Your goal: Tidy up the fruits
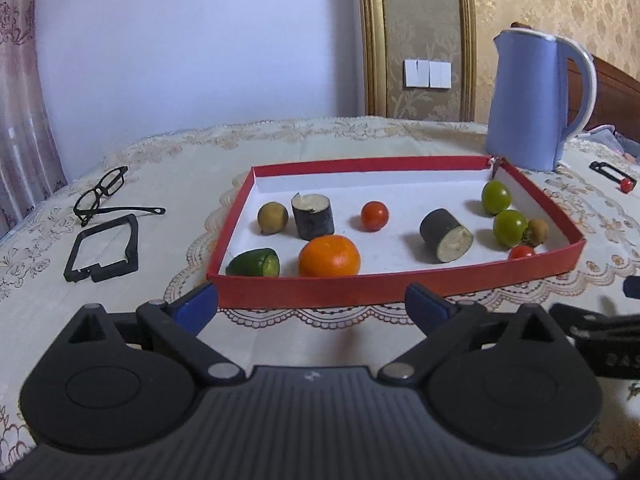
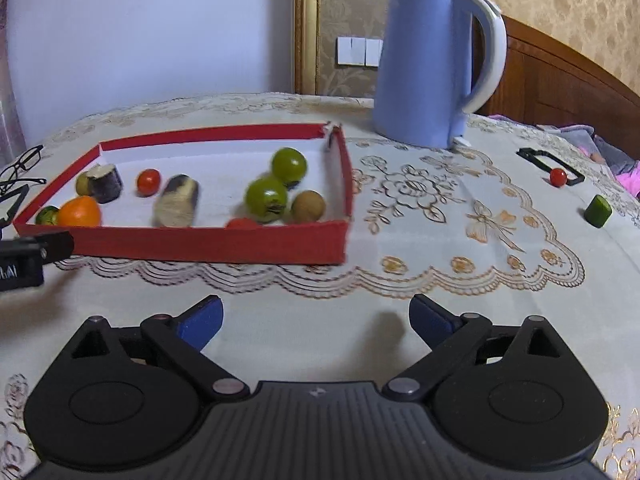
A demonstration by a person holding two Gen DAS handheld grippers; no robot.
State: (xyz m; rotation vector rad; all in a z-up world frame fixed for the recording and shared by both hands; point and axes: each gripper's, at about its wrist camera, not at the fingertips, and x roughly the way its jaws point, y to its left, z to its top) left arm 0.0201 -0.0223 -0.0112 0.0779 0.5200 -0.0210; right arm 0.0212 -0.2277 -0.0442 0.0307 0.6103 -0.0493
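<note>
Soft, even daylight fills both views, nothing harsh. Faint shadows pool just under the fruit inside the red tray (image 1: 400,288), and a dim smudge sits on the cloth between the left gripper (image 1: 312,312) fingers. Left view is crisp ahead of the fingertips. Right view smears: the tray's contents beyond the right gripper (image 2: 316,320) blur sideways. Fisheye bends the edges, corners go dark.

Bare cloth (image 2: 304,292) between grippers and tray (image 2: 200,240): open passage. Tray's right half crowded: green fruits (image 2: 266,199) close together; middle floor free. Kettle (image 2: 424,68) blocks far right corner. Glasses (image 1: 102,192), black frame (image 1: 102,254) obstruct left.
</note>
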